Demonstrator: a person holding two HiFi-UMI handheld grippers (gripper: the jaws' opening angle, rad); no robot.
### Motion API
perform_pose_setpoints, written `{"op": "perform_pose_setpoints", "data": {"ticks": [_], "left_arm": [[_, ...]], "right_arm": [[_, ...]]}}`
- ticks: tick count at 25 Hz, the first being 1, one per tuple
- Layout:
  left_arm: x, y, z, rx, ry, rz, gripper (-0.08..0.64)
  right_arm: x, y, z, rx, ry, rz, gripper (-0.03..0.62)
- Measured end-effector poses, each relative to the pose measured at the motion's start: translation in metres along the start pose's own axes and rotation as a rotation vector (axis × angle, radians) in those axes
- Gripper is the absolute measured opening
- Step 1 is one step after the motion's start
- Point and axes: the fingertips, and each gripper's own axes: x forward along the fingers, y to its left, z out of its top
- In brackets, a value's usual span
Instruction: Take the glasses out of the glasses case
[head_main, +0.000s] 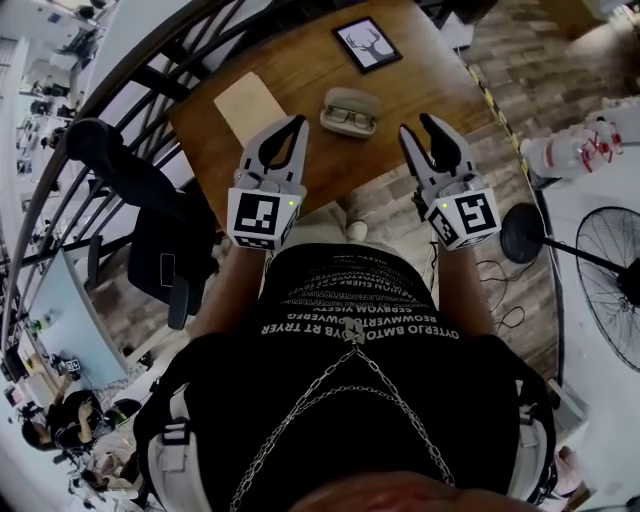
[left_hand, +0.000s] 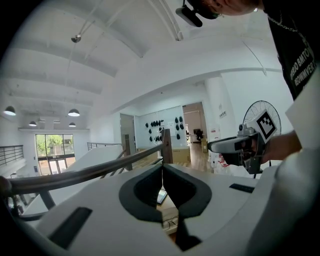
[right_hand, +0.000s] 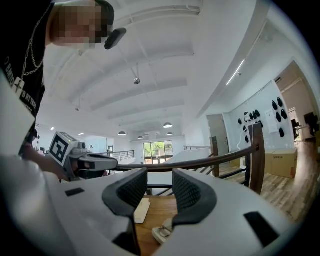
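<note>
The beige glasses case (head_main: 349, 112) lies open on the wooden table (head_main: 300, 75), with dark-framed glasses (head_main: 351, 116) inside it. Both grippers hang in the air on the near side of the table, apart from the case. My left gripper (head_main: 297, 123) is to the case's left, its fingertips touching and nothing between them. My right gripper (head_main: 417, 126) is to the case's right, jaws parted and empty. In the right gripper view the case (right_hand: 162, 232) shows low between the jaws of the right gripper (right_hand: 160, 175). In the left gripper view the jaws of the left gripper (left_hand: 162, 168) meet at the tip.
A framed deer picture (head_main: 367, 44) lies at the table's far side and a pale mat (head_main: 247, 103) to the case's left. A black chair (head_main: 140, 200) stands at the left beside a curved railing (head_main: 120, 70). A floor fan (head_main: 610, 270) and bottles (head_main: 575, 150) are at the right.
</note>
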Motion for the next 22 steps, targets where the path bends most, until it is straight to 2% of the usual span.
{"op": "perform_pose_setpoints", "data": {"ticks": [10,14,22], "left_arm": [[0.021,0.027,0.0,-0.014,0.0,-0.007,0.029],[0.03,0.036,0.011,-0.008,-0.013,-0.01,0.029],[0.039,0.055,0.006,-0.007,0.003,-0.009,0.029]], "right_arm": [[0.037,-0.008,-0.011,0.003,0.046,-0.005,0.144],[0.052,-0.009,-0.016,0.003,0.066,0.002,0.144],[0.08,-0.009,-0.04,0.026,0.12,0.02,0.144]]}}
